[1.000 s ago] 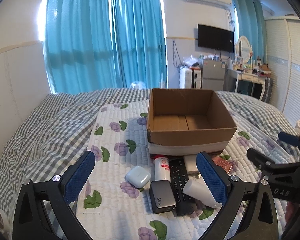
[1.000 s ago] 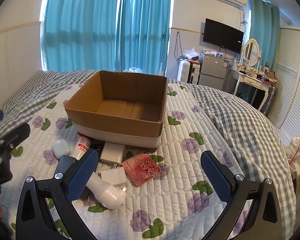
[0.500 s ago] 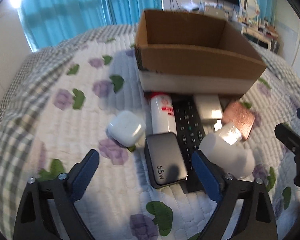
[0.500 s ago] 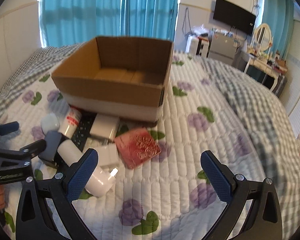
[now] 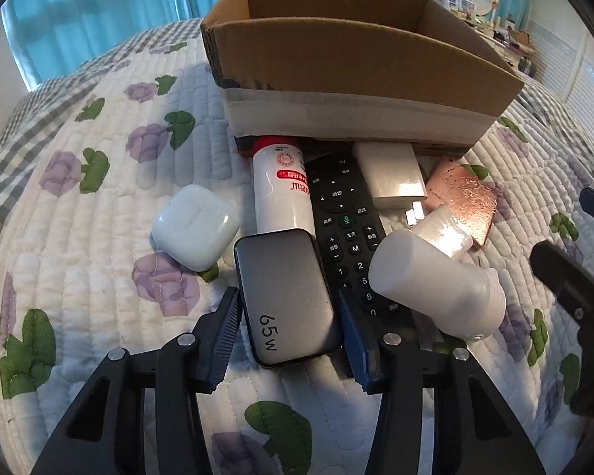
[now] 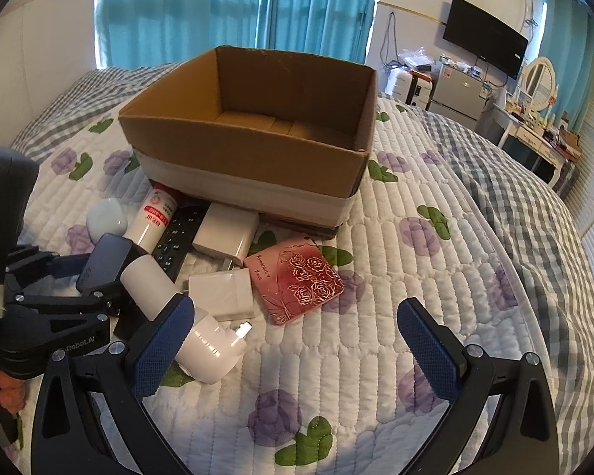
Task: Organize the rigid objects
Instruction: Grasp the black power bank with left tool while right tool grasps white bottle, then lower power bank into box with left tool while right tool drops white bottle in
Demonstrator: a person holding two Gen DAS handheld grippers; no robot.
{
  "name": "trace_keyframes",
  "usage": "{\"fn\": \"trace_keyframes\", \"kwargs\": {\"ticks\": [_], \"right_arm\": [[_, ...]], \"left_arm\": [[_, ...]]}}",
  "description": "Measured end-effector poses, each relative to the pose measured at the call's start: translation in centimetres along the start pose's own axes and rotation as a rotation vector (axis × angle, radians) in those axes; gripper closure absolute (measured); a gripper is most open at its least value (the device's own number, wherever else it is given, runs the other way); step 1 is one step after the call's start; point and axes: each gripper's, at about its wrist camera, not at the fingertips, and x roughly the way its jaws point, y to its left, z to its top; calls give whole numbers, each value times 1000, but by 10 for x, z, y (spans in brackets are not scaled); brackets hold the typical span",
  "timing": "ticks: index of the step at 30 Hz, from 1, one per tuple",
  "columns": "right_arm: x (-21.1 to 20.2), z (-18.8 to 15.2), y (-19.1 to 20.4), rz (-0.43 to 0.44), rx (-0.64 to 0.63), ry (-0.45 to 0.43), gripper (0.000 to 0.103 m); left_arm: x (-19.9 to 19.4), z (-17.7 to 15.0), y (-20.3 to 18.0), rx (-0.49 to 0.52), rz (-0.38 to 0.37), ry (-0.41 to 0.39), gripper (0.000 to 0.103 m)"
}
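Note:
An open cardboard box (image 5: 336, 63) stands on the quilted bed, also in the right wrist view (image 6: 249, 146). In front of it lie a grey 65W charger (image 5: 285, 297), a black remote (image 5: 344, 217), a red-capped white bottle (image 5: 283, 190), a white earbud case (image 5: 196, 225), a white plug-in adapter (image 5: 435, 285), a white charger block (image 5: 392, 178) and a pink rose-pattern case (image 6: 295, 281). My left gripper (image 5: 291, 336) has its jaws closed against both sides of the grey charger. My right gripper (image 6: 297, 348) is open and empty above the quilt, right of the pile.
A second small white charger (image 6: 223, 293) lies beside the pink case. Checked bedding (image 6: 514, 182) lies to the right. Blue curtains (image 6: 237, 8), a wall TV (image 6: 485, 35) and a dresser (image 6: 534, 126) stand beyond the bed.
My left gripper has dropped toward the pile and its jaws have closed in onto the grey charger. My right gripper has stayed open and shifted only a little.

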Motion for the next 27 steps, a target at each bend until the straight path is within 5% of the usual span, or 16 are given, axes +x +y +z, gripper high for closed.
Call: {"fn": "trace_keyframes", "kwargs": {"ticks": [10,17,21,27], "right_arm": [[14,-11,35,44,-131,60,1],[45,-15,57,60,-200,142,22],[50,-19,60,55,-217,160,56],[25,-12,47,65,-156,94,58]], "left_arm": [[-42,-12,23,-86,11,-96,60],[-47,-12,25,-78,10,-112,60],[-46,-11,26,-68,9,-125,60],[-60,-7,17,-41,14,-154,60]]}}
